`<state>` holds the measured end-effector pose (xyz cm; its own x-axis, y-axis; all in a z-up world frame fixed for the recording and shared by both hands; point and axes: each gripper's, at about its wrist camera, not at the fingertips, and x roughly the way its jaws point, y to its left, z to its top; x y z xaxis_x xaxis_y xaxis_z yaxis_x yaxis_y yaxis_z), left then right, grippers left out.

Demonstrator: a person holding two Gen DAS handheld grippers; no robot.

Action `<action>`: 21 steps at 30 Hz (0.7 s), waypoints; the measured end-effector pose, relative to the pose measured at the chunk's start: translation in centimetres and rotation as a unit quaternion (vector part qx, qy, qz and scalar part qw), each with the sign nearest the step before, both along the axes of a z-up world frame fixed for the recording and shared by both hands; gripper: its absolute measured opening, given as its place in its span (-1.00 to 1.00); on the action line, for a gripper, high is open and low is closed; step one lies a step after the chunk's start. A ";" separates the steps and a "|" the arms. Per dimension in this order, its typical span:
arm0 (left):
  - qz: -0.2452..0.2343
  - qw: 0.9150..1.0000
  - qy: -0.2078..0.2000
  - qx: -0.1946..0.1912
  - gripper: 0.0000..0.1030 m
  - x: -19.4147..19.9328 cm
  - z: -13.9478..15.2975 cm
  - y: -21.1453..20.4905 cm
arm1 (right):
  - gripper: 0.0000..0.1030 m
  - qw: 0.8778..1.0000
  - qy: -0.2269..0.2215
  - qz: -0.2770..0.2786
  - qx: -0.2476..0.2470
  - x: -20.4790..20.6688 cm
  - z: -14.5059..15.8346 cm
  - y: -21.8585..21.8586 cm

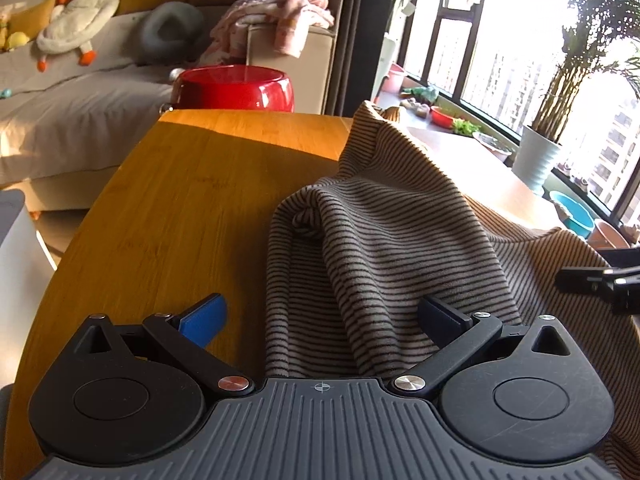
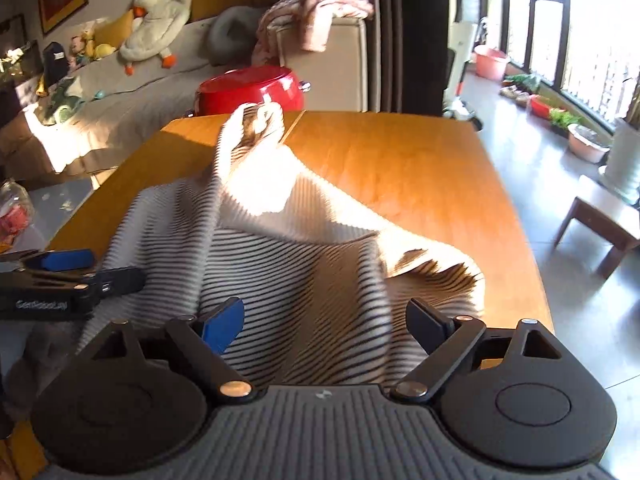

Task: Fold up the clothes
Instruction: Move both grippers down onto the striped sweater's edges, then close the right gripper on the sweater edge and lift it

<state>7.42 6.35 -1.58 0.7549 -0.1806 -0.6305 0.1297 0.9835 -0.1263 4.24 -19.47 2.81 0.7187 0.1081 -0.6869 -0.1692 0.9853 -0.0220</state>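
Note:
A beige garment with thin dark stripes (image 1: 400,248) lies bunched on the wooden table (image 1: 180,208), with one end raised in a peak toward the far edge. My left gripper (image 1: 324,320) hovers over its near left edge, jaws wide apart; the blue-padded left finger (image 1: 204,320) is over bare wood and the right finger over cloth. In the right wrist view the same garment (image 2: 280,272) spreads below my right gripper (image 2: 326,328), whose fingers stand apart with cloth beneath them and nothing pinched. The left gripper (image 2: 68,276) shows at that view's left edge.
A red pot (image 1: 236,88) sits just beyond the table's far edge. Behind it is a grey sofa (image 1: 80,96) with a plush duck and pink laundry. Windows, potted plants and basins are on the right; a small wooden stool (image 2: 600,220) stands on the floor.

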 end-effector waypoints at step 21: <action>0.003 1.000 -0.005 0.012 1.00 -1.1 0.9 0.8 | -0.19 0.992 -0.045 0.120 -0.005 0.9 3.2 4.3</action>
